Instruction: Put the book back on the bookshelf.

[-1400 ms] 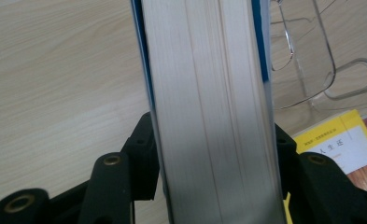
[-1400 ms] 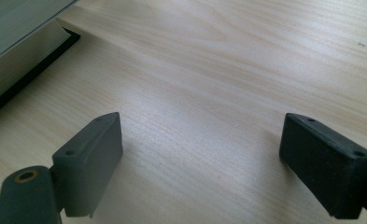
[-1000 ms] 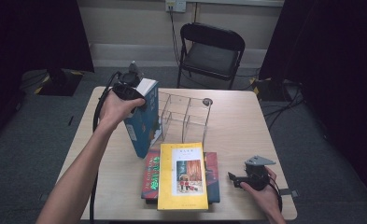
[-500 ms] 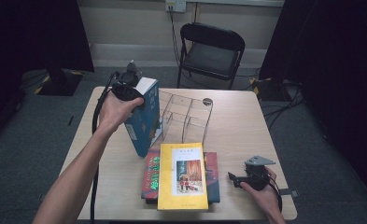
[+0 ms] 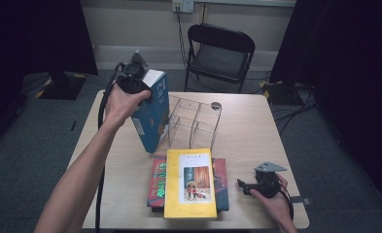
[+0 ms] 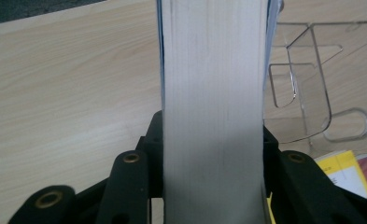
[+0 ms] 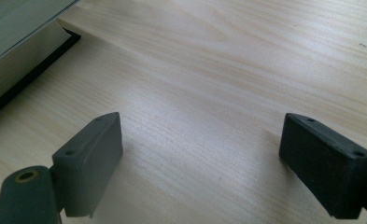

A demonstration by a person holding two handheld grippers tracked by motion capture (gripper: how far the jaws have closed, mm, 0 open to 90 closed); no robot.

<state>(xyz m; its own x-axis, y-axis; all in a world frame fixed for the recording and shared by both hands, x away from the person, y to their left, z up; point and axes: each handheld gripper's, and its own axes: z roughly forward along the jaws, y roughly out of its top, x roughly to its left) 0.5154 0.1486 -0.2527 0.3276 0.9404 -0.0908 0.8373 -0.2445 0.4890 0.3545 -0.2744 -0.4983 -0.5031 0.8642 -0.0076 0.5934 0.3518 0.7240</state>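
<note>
Left gripper [image 5: 147,94] clenched on the blue book [image 5: 152,116], held upright; I judge it mid-transfer, next needing alignment into the clear rack [image 5: 194,119] at three o'clock; right gripper [image 5: 241,185] released, idle.

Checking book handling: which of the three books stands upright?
The thick blue book, clamped in the left gripper; the yellow book and red book lie flat, stacked.

The table [image 5: 256,126] at the centre is pale wood-grain laminate, smooth and matt. The blue book [image 5: 152,114] at ten o'clock has a glossy cover and matt cream paper edges. The rack [image 5: 193,119] is clear, shiny plastic. The right gripper [image 7: 200,172] has matt black plastic jaws.
</note>
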